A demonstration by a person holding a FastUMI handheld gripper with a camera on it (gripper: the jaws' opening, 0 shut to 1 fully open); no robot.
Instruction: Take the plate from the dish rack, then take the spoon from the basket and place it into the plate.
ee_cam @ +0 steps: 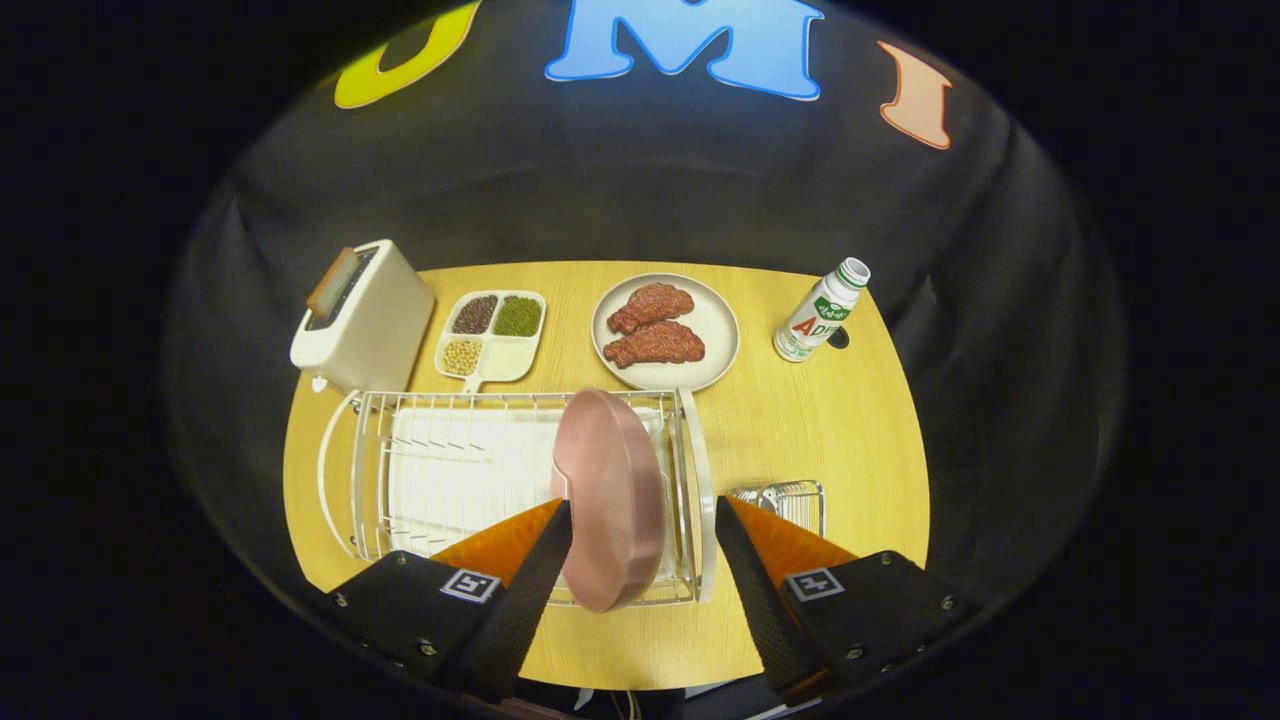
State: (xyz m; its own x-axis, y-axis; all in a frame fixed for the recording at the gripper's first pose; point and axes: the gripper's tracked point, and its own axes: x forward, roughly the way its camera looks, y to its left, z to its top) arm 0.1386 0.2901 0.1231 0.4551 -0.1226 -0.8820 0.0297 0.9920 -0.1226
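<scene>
A pink plate [610, 495] stands on edge in the right end of the white wire dish rack [440, 470]. My gripper [645, 520] is open above the rack, and the plate's lower part lies between the two fingers, closer to the left finger [535, 580]; I see no finger pressing on it. A small wire basket [785, 500] sits on the table just right of the rack, partly hidden behind the right finger [765, 580]. Something shiny lies in it; I cannot make out a spoon.
Beyond the rack on the round wooden table [860, 430] stand a white toaster [360, 315], a divided tray of beans [492, 335], a plate with two meat pieces [665, 330] and a white bottle [822, 310]. Bare tabletop lies to the right of the rack.
</scene>
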